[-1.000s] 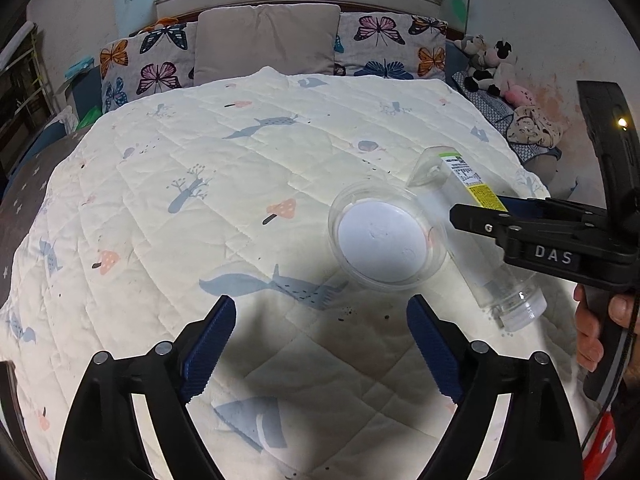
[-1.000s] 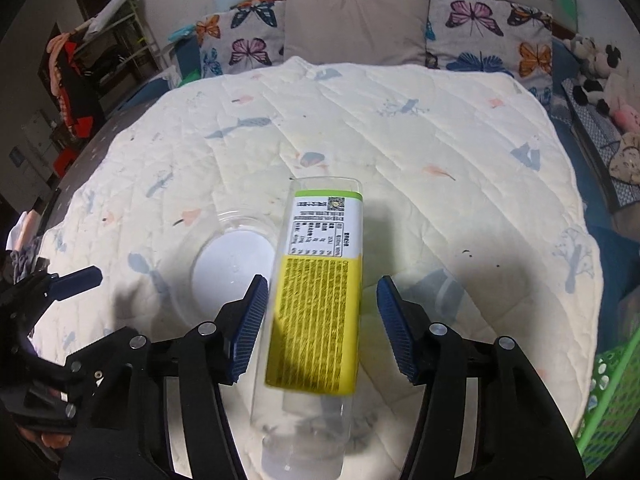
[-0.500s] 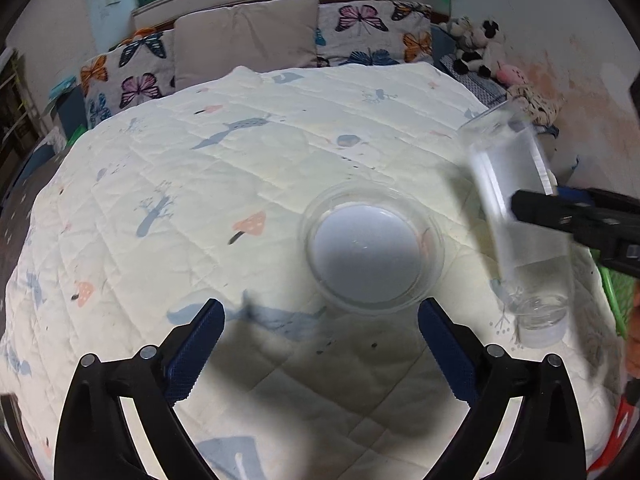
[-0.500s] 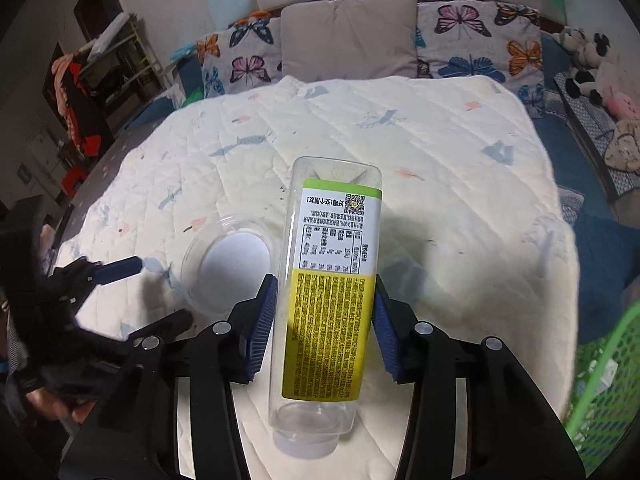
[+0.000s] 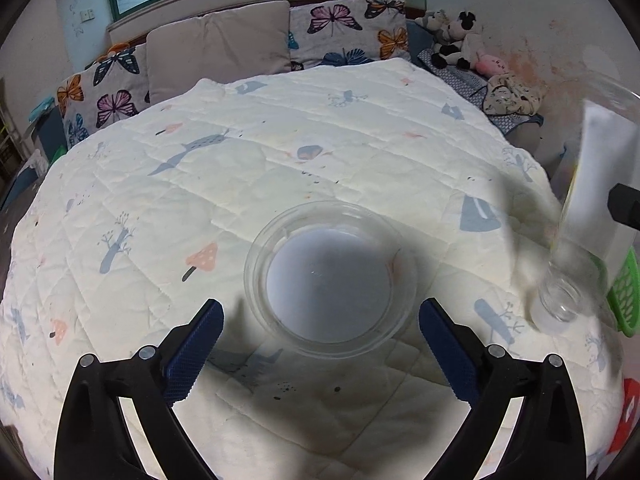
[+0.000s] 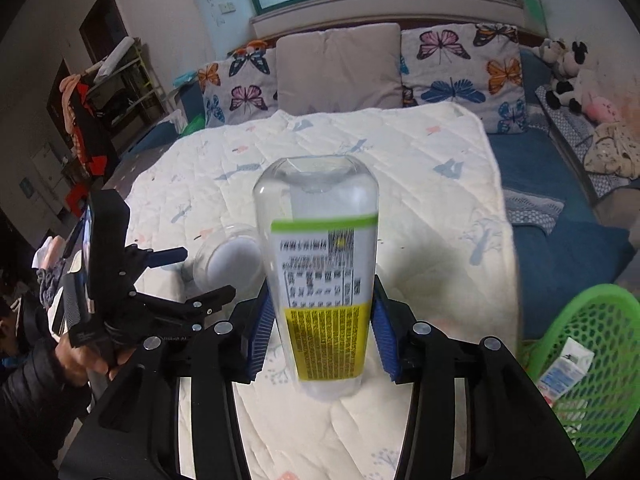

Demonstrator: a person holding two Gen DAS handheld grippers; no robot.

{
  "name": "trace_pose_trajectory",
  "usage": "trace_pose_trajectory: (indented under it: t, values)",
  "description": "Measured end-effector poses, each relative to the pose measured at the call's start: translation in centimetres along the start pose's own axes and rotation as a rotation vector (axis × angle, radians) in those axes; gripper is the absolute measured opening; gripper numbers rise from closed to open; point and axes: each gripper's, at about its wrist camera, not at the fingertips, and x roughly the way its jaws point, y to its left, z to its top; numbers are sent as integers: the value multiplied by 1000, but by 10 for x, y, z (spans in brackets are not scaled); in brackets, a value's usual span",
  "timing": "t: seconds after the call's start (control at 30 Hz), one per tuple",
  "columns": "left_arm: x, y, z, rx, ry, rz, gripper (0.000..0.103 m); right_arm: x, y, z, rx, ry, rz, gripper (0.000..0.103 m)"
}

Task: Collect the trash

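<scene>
Landmark = bowl point(image 5: 330, 280). It is sitting on the quilt point(image 5: 280, 152) of the bed, just ahead of the left gripper point(image 5: 320, 348), between the lines of its two fingers point(image 5: 192, 348), not touching them. Right of the bowl, the bottle point(image 6: 324, 264) is hanging above the quilt, cap end down, between the right gripper point(image 6: 322, 328) fingers. Further right, off the bed edge, the basket point(image 6: 600, 320) is sitting with a carton point(image 6: 564, 368) lying in it. Behind the bowl, pillows point(image 5: 218, 52) are lining the headboard; stuffed toys point(image 5: 460, 40) are sitting behind and to the right.
</scene>
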Motion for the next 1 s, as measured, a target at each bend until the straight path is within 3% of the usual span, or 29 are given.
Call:
trace_pose_trajectory:
  t: [0.5,0.77,1.0]
  values:
    - [27,-5,9,5,39,-15,95,-54,-22,-11,20,-66,-57,45]
    - [29,-5,12,-14,7,-11,90,-96,-60,-31,85,-110,-158,45]
    - [3,-20,14,-3,-33,-42,89,-124,-105,-53,167,-130,-252,45]
